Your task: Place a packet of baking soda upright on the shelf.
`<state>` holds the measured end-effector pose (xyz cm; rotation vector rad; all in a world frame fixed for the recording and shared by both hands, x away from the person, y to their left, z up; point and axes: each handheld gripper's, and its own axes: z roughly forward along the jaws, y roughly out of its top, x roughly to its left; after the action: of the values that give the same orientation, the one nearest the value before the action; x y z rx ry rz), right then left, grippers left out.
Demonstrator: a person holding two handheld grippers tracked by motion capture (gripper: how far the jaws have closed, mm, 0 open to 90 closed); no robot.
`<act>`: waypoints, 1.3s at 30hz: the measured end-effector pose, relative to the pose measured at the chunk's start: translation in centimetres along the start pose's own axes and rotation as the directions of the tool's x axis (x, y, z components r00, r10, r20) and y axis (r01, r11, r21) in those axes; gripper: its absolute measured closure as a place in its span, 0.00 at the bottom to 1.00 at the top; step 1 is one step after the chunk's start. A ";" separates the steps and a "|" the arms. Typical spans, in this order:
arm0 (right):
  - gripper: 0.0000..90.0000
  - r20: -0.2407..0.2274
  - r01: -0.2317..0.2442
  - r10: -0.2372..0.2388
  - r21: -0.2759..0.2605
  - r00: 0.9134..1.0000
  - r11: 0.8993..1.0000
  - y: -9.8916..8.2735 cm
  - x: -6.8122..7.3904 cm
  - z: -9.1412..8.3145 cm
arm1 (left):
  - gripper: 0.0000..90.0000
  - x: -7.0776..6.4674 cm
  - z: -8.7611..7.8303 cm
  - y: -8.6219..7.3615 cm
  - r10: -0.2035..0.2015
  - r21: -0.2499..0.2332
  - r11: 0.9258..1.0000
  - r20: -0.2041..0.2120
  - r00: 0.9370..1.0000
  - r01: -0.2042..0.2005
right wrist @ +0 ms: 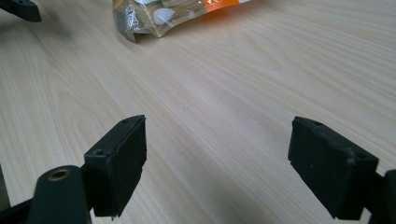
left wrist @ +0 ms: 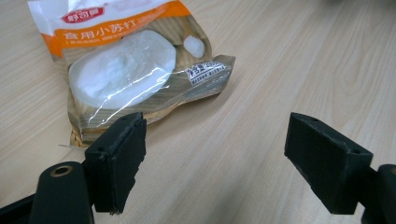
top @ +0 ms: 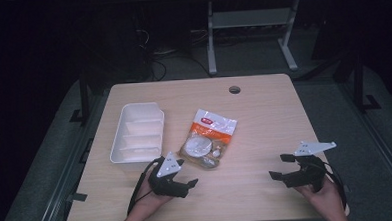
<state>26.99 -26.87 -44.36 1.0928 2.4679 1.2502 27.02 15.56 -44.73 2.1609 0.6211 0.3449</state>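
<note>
Wooden table (top: 254,123), glossy orange-and-white food packet (top: 207,137)

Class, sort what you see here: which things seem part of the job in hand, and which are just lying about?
Likely in the job:
orange-and-clear plastic food packet
white divided plastic tray
left gripper, open
right gripper, open

Lying about:
grey metal frame beyond the wooden table

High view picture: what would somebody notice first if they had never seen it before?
The shiny orange-and-clear snack bag in the middle of the wooden table stands out first, with a white divided tray lying just left of it. Then come the two black tools near the front edge: the left hand-held gripper close to the bag and the right hand-held gripper, both open.
</note>
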 end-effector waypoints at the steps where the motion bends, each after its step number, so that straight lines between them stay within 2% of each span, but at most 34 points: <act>1: 0.21 0.000 0.000 0.000 0.000 1.000 1.000 0.0 0.0 0.0 | 0.23 0.0 0.0 0.0 0.000 0.000 1.000 0.000 1.000 0.000; 4: 0.21 -0.002 0.003 -0.003 0.004 1.000 1.000 0.1 0.1 0.2 | 0.24 0.0 0.0 0.1 -0.008 -0.007 1.000 0.001 1.000 0.008; 6: 0.21 0.008 -0.028 0.028 0.016 1.000 0.999 0.1 0.2 0.4 | 0.29 0.2 -0.1 0.2 -0.008 -0.017 1.000 -0.004 1.000 0.008; 7: 0.21 0.008 -0.028 0.028 0.016 1.000 0.999 0.1 0.2 0.4 | 0.29 0.2 -0.1 0.3 -0.012 -0.020 1.000 -0.008 1.000 0.012; 8: 0.21 0.008 -0.047 0.047 0.021 0.999 0.999 0.1 0.2 0.6 | 0.33 0.4 0.0 0.6 -0.018 -0.010 1.000 -0.017 1.000 0.018; 10: 0.21 0.006 -0.048 0.048 0.021 0.999 0.999 0.2 0.2 0.7 | 0.37 0.4 0.0 0.8 -0.024 -0.007 1.000 -0.022 0.999 0.024; 11: 0.21 0.010 -0.050 0.050 0.016 0.999 0.999 0.2 0.2 0.7 | 0.40 0.6 0.1 1.2 -0.040 0.001 0.999 -0.022 0.999 0.040; 13: 0.20 0.008 -0.063 0.063 -0.004 0.998 0.998 0.4 0.2 0.7 | 0.46 0.7 0.2 1.3 -0.047 0.000 0.999 -0.015 0.999 0.047; 14: 0.20 0.008 -0.063 0.063 -0.004 0.998 0.998 0.4 0.2 0.7 | 0.46 0.8 0.2 1.5 -0.047 0.001 0.999 -0.009 0.999 0.047; 16: 0.20 0.016 -0.067 0.067 -0.023 0.998 0.998 0.9 0.2 0.7 | 0.55 0.9 0.4 1.8 -0.047 -0.007 0.999 -0.011 0.999 0.047; 19: 0.21 0.021 -0.065 0.065 -0.023 0.998 0.998 1.8 0.0 0.9 | 0.59 1.2 0.7 2.2 -0.056 0.012 0.998 -0.012 0.998 0.057; 21: 0.21 0.010 -0.071 0.071 -0.022 0.997 0.997 3.1 -0.3 1.4 | 0.65 1.5 1.1 2.5 -0.068 0.019 0.997 -0.018 0.998 0.069; 22: 0.21 0.010 -0.071 0.071 -0.022 0.997 0.997 3.1 -0.3 1.4 | 0.65 1.6 1.2 2.7 -0.077 0.019 0.997 -0.022 0.997 0.078; 23: 0.19 -0.007 -0.071 0.071 -0.021 0.997 0.997 3.9 -0.3 1.8 | 0.67 2.0 1.9 3.0 -0.104 0.042 0.994 -0.017 0.994 0.105; 25: 0.19 -0.017 -0.070 0.070 -0.024 0.997 0.997 4.3 -0.3 2.0 | 0.67 2.2 2.3 3.0 -0.112 0.053 0.992 -0.014 0.994 0.113; 27: 0.19 -0.026 -0.047 0.046 -0.016 0.999 0.999 5.2 -0.1 2.7 | 0.69 2.4 3.2 3.2 -0.117 0.097 0.988 -0.009 0.993 0.117; 31: 0.19 -0.019 -0.021 0.021 0.003 1.000 1.000 6.2 0.2 3.7 | 0.73 2.6 3.9 3.5 -0.111 0.105 0.988 -0.035 0.993 0.114; 35: 0.18 0.000 -0.045 0.045 0.016 0.999 0.999 7.2 -0.1 4.3 | 0.76 2.9 4.2 3.9 -0.123 0.103 0.986 -0.046 0.991 0.127; 36: 0.18 -0.027 -0.060 0.060 0.009 0.998 0.998 8.0 -0.3 4.7 | 0.77 2.9 4.3 4.0 -0.120 0.099 0.987 -0.052 0.991 0.125; 39: 0.17 -0.016 -0.051 0.051 -0.005 0.999 0.999 9.2 -0.5 5.3 | 0.78 3.1 5.0 3.9 -0.122 0.110 0.986 -0.056 0.991 0.128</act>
<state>34.66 -20.37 -40.91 1.1556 2.4611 1.2841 33.05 11.98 -44.61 2.2138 0.8177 0.3018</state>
